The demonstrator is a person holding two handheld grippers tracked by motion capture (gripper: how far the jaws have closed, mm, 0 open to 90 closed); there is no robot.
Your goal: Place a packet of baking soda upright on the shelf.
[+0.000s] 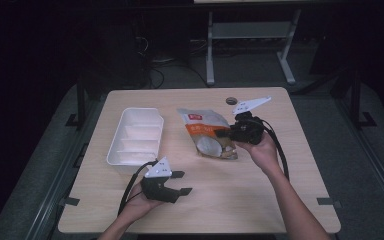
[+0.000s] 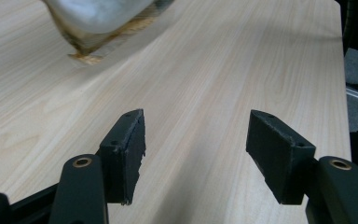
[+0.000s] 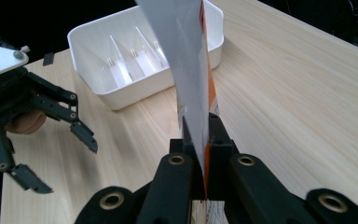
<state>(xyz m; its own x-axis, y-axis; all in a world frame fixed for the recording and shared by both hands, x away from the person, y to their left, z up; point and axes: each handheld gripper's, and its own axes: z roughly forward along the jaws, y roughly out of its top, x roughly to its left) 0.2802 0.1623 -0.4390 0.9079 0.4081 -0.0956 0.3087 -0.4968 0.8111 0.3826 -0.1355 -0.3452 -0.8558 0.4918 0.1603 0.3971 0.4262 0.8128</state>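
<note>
We see the right hand-held gripper [image 1: 228, 133] pinching the edge of a pouch [image 1: 207, 134] just above the desk [image 1: 280, 165], beside a white tray [image 1: 134, 135]; the left hand-held gripper [image 1: 182, 183] is spread, empty. That thin grip may slip

You've got a light wood-grain table [image 1: 290, 170] with rounded corners, lit from above, rest of the room dark. Grey floor [image 1: 30, 165] around it, metal rails running along the table's left and right edges. Beyond the far edge you see a white metal frame [image 1: 250, 35] with two legs, far right corner side, and dark cables [image 1: 160, 75] on the floor behind the far left corner. Walls lost in black
</note>
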